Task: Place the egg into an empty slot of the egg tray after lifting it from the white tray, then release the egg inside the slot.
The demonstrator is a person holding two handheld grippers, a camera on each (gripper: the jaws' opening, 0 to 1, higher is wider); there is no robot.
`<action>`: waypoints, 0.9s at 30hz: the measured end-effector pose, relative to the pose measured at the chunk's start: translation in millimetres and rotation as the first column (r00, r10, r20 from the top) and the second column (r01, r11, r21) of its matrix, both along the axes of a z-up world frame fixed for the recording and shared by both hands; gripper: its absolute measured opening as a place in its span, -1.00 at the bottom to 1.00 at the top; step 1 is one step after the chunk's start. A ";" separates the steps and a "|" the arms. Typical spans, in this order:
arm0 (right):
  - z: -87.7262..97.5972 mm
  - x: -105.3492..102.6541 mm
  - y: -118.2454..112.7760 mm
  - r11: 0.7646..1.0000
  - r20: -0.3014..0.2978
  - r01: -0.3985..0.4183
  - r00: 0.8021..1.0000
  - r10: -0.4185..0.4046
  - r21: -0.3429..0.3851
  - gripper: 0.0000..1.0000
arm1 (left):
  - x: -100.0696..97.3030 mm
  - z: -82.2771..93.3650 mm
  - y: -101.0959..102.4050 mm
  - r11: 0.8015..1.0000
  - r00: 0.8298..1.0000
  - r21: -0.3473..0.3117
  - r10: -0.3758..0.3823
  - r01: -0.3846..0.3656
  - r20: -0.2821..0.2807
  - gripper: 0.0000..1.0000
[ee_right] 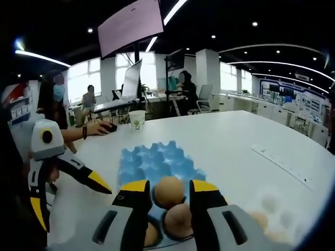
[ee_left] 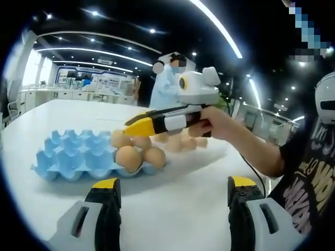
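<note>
The right yellow-tipped gripper (ee_right: 168,189) hovers over the light-blue moulded egg tray (ee_left: 73,154), jaws apart and empty, a brown egg (ee_right: 169,191) seated in its slot between them. The left gripper (ee_left: 172,184) is wide open, empty.

In the right gripper view, the right claw (ee_right: 168,194) covers the near rows of the blue egg tray (ee_right: 157,159), and the white tray (ee_right: 277,214) at the worktop's near right edge is a blur. In the left gripper view, eggs behind the hand (ee_left: 212,124) blur together.
</note>
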State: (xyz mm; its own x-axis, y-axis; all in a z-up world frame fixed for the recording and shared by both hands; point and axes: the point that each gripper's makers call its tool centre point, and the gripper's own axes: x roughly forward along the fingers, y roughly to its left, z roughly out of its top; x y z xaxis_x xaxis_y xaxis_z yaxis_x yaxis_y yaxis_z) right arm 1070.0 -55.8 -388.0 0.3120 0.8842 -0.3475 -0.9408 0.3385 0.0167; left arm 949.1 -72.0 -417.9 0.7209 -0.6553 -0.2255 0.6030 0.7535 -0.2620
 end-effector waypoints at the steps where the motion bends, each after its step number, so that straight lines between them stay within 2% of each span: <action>1: 1.4 1.1 -4.0 1.000 0.005 0.007 1.000 -0.007 0.002 -0.37 | -0.1 -0.1 -1.2 1.000 1.000 0.002 -0.003 0.003 0.001 0.70; 14: 8.7 12.2 -51.5 0.997 0.050 0.073 0.996 -0.074 0.008 -0.36 | -2.7 -2.0 -11.6 1.000 1.000 0.018 -0.026 0.026 -0.005 0.69; 27: 3.9 20.4 -85.3 0.992 0.067 0.123 0.990 -0.122 -0.007 -0.35 | -2.6 -0.6 -23.3 0.998 0.999 0.025 -0.053 0.053 -0.002 0.70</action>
